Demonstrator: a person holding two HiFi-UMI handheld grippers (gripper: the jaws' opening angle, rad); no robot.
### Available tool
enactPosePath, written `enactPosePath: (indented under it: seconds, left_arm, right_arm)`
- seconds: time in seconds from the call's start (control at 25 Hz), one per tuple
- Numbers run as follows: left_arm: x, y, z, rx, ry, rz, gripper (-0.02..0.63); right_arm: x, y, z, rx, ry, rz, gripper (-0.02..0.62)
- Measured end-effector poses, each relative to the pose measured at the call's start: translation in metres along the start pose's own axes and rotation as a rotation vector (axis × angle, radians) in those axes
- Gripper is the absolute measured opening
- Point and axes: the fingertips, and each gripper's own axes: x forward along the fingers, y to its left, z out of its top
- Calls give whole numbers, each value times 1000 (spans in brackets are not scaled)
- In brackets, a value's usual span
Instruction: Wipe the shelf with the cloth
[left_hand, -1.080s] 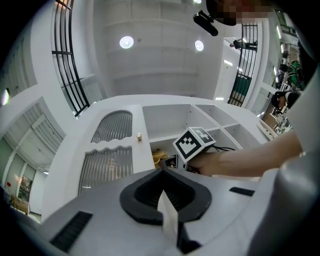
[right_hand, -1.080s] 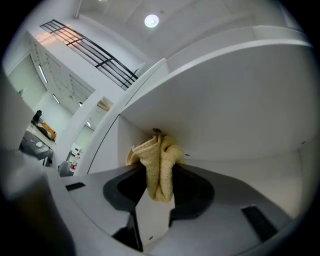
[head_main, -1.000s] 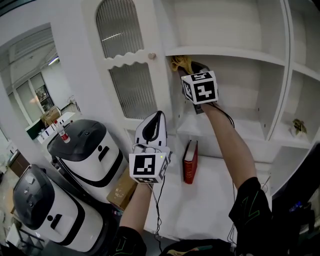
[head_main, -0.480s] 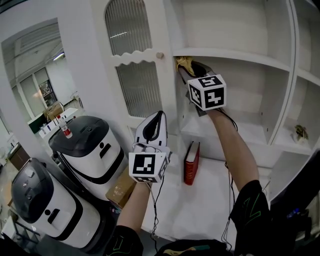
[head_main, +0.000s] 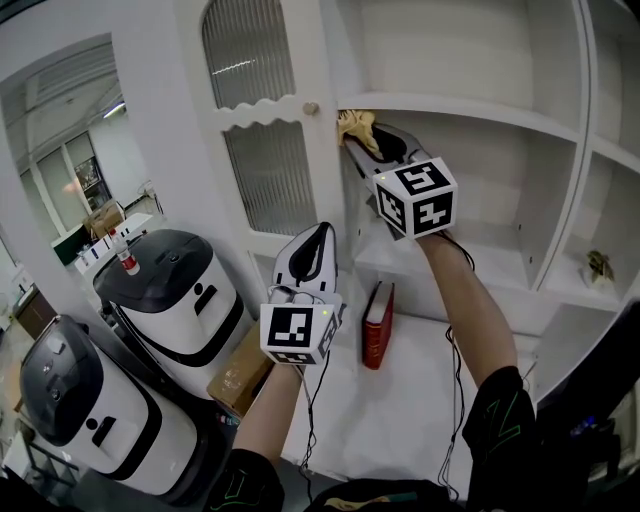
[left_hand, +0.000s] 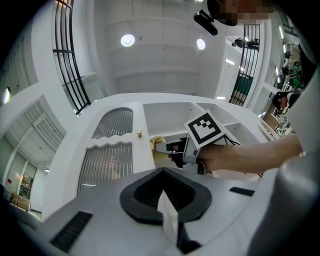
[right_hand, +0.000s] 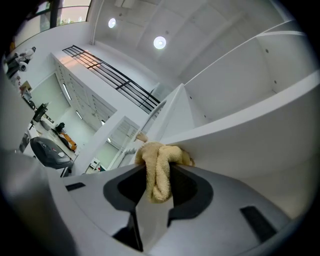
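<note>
A yellow cloth (head_main: 357, 127) is bunched at the left end of the white shelf board (head_main: 470, 108) in the cupboard. My right gripper (head_main: 366, 146) is raised there and shut on the cloth (right_hand: 159, 165), pressing it against the shelf's underside edge (right_hand: 240, 135). The left gripper view also catches the cloth (left_hand: 157, 145) beside the marker cube. My left gripper (head_main: 314, 243) hangs lower, in front of the cupboard door, shut with nothing in it; its jaws meet in the left gripper view (left_hand: 165, 202).
A red book (head_main: 378, 325) stands on the white counter (head_main: 400, 400) below. The glazed cupboard door (head_main: 258, 150) with a small knob (head_main: 311, 108) is left of the shelf. Two white-and-black appliances (head_main: 170, 300) and a cardboard box (head_main: 238, 382) sit at lower left. A small ornament (head_main: 598, 262) sits far right.
My right gripper with the cloth has shifted slightly left along the shelf edge, toward the door. The left gripper stays in place.
</note>
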Motion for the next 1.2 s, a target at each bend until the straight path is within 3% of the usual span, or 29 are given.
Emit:
enactPosePath:
  seconds: [0.16,0.36,0.56,0.88,1.2]
  left_arm:
    - [3,-7,2,-48,-14,-15,-4]
    - [9,-16,5,-42,-26,-34,-3]
    - [10,-19,4,-41,-33,-23,-3]
    - [9,-28,0,-39,-20,-32,-5]
    - [6,-32,-7,-33,13,-36,-3]
  right_arm:
    - [-10,10,6,-25,-37,58,130]
    - [-28,9,14,-16,-93,124,130]
    - [-40,-11,-1,2,-63,75,130]
    - [-39,-48,-49,62,64,-30,130]
    - [-19,-43,-93,115,174,-48,130]
